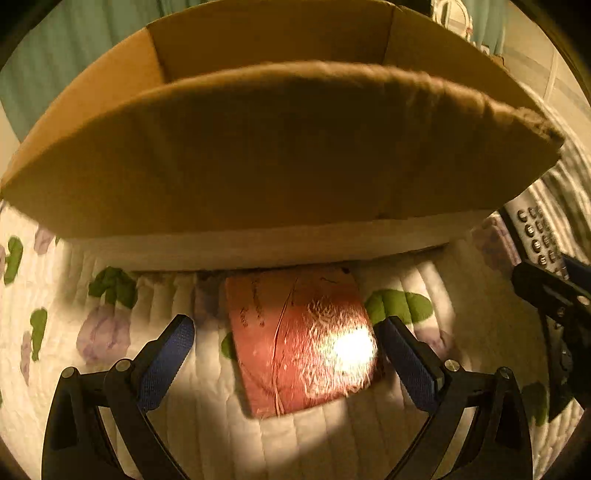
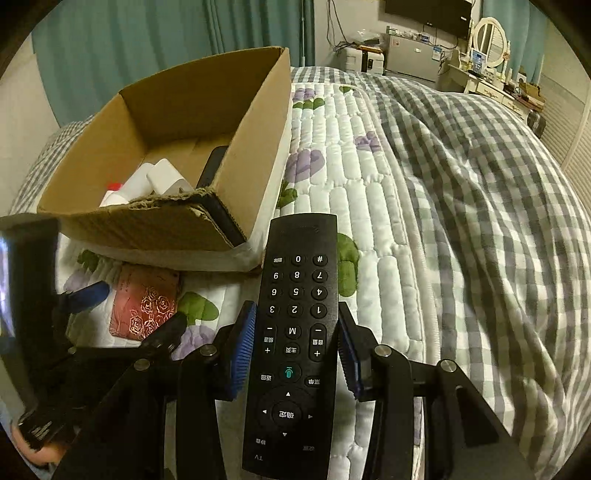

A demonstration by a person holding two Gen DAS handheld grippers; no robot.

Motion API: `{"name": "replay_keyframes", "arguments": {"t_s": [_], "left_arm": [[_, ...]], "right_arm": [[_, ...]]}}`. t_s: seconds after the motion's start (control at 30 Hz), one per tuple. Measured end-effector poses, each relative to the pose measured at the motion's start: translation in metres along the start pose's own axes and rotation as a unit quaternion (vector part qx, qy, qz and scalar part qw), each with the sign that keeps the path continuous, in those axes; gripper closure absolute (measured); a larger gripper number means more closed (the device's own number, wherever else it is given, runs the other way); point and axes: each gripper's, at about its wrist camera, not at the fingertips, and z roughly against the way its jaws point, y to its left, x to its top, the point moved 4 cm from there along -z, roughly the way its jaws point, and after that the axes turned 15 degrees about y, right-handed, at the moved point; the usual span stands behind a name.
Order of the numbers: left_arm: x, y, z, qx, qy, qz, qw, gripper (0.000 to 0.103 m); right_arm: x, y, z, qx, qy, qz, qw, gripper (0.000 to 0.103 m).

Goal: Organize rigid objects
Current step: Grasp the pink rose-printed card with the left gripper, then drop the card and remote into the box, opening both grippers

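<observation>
While the right gripper [image 2: 295, 347] clamps a black remote control [image 2: 295, 332] by its long sides, its blue pads pressed against the edges near the number keys, the remote points forward over the bed toward the cardboard box [image 2: 207, 122]. The remote's buttons face up, and its far end lies just beside the box's near right corner. From the left wrist view the same remote [image 1: 535, 236] shows at the right edge, just right of the box [image 1: 258, 147].

The box sits open on a white quilted pad [image 2: 354, 192] printed with purple flowers and green leaves. Inside it lie a white bottle with a red cap [image 2: 122, 192], a white rectangular block [image 2: 168, 181] and a dark flat thing [image 2: 212, 166] leaning along the right wall; what that dark thing is cannot be told.

In front of the box, touching or nearly touching its near wall, lies a small flat red packet [image 1: 299, 339] with gold rose patterns, flat on the pad. The left gripper [image 1: 286, 347] stands wide open around it, one blue pad on each side, neither pad touching it. A bright glare falls on the packet's near right part.

To the right of the box a grey and white checked blanket [image 2: 480, 203] covers the rest of the bed. Behind the box hang teal curtains [image 2: 129, 48], and far to its right stand a dresser with an oval mirror [image 2: 489, 37] and a wall-mounted television [image 2: 428, 11].
</observation>
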Motion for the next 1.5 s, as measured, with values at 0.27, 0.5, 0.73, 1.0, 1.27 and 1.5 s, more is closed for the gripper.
{"name": "replay_keyframes", "arguments": {"t_s": [0.27,0.5,0.73,1.0,1.27,1.5], "left_arm": [[-0.009,-0.001,0.011,0.005,0.003,-0.013,0.9999,0.030],[-0.026,0.010,0.029,-0.034,0.015,0.002,0.9993,0.031],[-0.052,0.013,0.073,-0.059,0.000,-0.023,0.9980,0.032],[-0.055,0.020,0.111,-0.088,-0.026,-0.034,0.9952,0.032],[-0.023,0.039,0.159,-0.100,-0.099,-0.047,0.9889,0.032],[0.001,0.070,0.191,-0.094,-0.153,-0.024,0.9835,0.032]], "right_arm": [[-0.001,-0.002,0.005,-0.008,-0.013,0.019,1.000,0.062],[-0.003,-0.004,0.016,-0.007,-0.024,0.015,1.000,0.062],[-0.005,0.005,0.044,-0.009,-0.042,0.019,0.999,0.062],[-0.001,0.022,0.089,-0.014,-0.076,0.028,0.997,0.061],[0.022,0.045,0.140,0.000,-0.114,0.051,0.992,0.061],[0.049,0.069,0.170,0.003,-0.145,0.078,0.986,0.061]]}}
